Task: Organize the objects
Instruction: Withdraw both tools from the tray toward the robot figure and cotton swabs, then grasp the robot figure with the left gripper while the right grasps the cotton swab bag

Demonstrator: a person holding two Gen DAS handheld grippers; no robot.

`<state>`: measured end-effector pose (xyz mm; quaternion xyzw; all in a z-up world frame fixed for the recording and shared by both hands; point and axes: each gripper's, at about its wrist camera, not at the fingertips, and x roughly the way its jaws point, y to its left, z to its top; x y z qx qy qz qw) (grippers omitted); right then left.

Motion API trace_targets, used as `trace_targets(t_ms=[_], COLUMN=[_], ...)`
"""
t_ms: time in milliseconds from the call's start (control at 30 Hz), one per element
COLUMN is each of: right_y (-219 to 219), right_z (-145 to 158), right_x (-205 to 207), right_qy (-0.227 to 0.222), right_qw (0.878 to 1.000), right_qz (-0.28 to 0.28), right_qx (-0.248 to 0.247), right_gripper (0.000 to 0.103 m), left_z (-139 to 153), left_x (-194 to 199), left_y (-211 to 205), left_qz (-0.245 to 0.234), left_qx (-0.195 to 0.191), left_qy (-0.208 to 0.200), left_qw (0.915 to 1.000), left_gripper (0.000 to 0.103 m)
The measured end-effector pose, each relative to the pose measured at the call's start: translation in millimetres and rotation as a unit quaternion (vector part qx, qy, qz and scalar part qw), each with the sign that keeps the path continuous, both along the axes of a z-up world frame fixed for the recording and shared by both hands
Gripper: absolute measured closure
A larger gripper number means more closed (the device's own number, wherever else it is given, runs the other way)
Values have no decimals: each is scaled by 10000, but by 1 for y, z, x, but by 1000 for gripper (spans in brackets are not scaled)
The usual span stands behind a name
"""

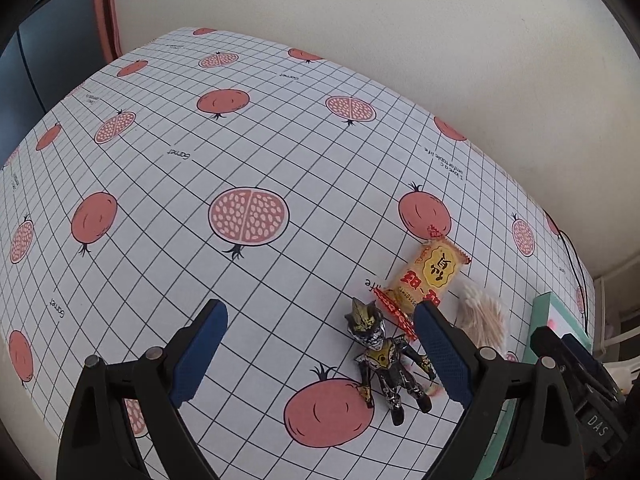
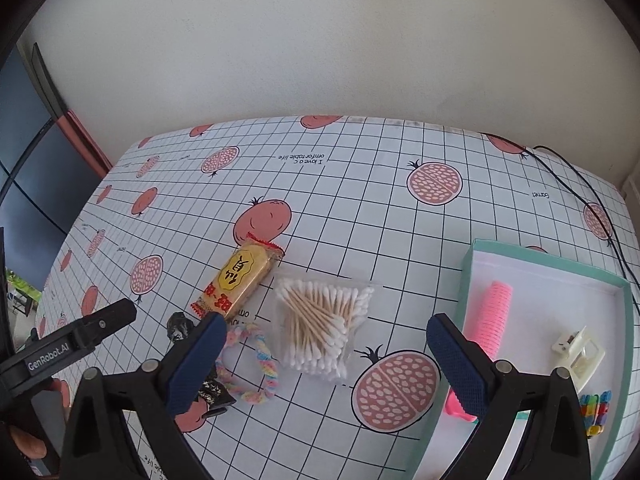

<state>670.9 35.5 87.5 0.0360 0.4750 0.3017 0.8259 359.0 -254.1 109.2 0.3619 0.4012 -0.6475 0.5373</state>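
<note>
Progress, as I judge: box holds four items; four remain near the desk's right edge; both grippers wide, empty.

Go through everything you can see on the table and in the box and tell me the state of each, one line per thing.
left gripper: open, empty
right gripper: open, empty
snack pack: sealed, lying flat
cotton swab bag: on table, outside box
toy figure: lying on its back
braided loop: on table
box: open, no lid
pink roller: inside box
white clip: inside box
</note>
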Motion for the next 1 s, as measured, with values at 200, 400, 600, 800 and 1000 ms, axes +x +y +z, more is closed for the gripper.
trace_targets(t_ms=[200, 400, 600, 800, 1000], right_y=[11, 19, 21, 24, 27], right_z=[-16, -33, -43, -51, -57], right_x=[3, 5, 9, 11, 11], right_qy=[182, 370, 479, 539, 568], right_qw=[9998, 9990, 9985, 9978, 9973], right_qz=[57, 117, 81, 33, 12], right_qx=[-96, -238, -268, -374, -461], right_gripper=[10, 16, 17, 18, 19], left_z=[-16, -28, -35, -44, -51], left_x=[-13, -20, -28, -32, -33], left_y=[-3, -5, -5, -4, -5], left_qz=[-143, -190, -248, -259, -216], left_qx=[270, 493, 600, 699, 773], left_qy=[-7, 72, 97, 15, -75], left_qw=[9995, 9986, 9978, 9972, 9967], left_gripper=[9, 9, 9, 9, 9])
